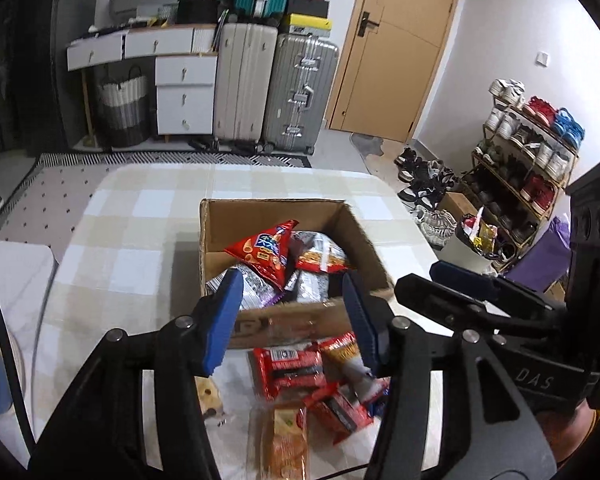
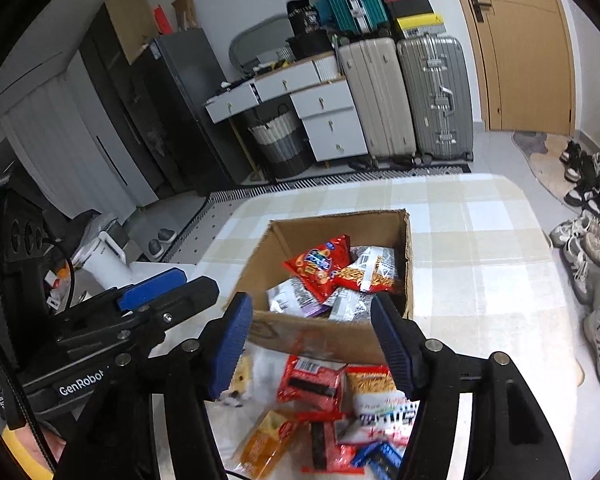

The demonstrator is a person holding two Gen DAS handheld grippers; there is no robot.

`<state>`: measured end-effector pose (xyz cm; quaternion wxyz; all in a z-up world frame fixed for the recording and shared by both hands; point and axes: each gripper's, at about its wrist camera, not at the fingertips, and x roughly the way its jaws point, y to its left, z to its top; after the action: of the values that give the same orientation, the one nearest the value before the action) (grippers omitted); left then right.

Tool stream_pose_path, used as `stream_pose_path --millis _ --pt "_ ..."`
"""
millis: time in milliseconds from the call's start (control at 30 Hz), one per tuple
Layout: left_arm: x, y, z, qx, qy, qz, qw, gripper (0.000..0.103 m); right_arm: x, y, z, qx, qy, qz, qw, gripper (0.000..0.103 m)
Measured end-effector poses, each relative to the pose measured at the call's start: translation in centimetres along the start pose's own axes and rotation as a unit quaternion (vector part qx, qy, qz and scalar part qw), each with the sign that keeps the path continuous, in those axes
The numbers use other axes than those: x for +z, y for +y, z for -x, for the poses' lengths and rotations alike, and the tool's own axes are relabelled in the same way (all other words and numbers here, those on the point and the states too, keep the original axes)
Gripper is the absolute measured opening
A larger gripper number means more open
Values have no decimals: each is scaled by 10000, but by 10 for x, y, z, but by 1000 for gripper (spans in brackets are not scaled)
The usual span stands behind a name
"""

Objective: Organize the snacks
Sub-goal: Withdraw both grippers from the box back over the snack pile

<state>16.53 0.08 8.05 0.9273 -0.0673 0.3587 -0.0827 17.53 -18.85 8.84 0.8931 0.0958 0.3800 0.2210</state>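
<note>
An open cardboard box (image 1: 368, 240) (image 2: 408, 256) stands on the checked table and holds several snack packs, with a red triangular chip bag (image 1: 266, 252) (image 2: 320, 264) on top. A pile of loose snack packs (image 1: 300, 376) (image 2: 332, 392) lies on the table in front of the box. My left gripper (image 1: 292, 316) is open and empty, above the box's near wall. My right gripper (image 2: 312, 344) is open and empty, above the pile. In the left wrist view the right gripper (image 1: 452, 280) shows at the right. In the right wrist view the left gripper (image 2: 160, 288) shows at the left.
The checked table (image 1: 140, 208) (image 2: 480, 240) reaches beyond the box. Suitcases (image 1: 276, 88) (image 2: 404, 96), white drawers (image 1: 184, 92) and a door (image 1: 400, 40) stand behind. A shoe rack (image 1: 528, 152) and a bin (image 1: 472, 244) stand at the right.
</note>
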Motion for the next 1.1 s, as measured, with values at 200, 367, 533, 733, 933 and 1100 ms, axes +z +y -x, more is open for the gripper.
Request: stream_pose_path --millis 200,367,533,733,933,1100 --pt "-18 -18 59 13 -223 -46 9997 60 -20 17 45 18 -243 63 9997 70" --pt "-36 -30 108 163 -520 -186 9983 75 -41 28 82 47 -410 87 9991 78" --pt "-53 -31 151 14 -576 48 9983 79 -62 39 116 97 -566 104 9983 86" --pt "-84 -37 198 71 -657 42 9978 82 -89 54 146 167 -723 189 9971 94" --pt "-118 -34 224 97 -637 65 9979 86 -116 64 157 271 -780 250 9963 98" --pt "-138 -24 223 205 -687 56 9974 100 -134 62 144 190 -759 272 9966 100"
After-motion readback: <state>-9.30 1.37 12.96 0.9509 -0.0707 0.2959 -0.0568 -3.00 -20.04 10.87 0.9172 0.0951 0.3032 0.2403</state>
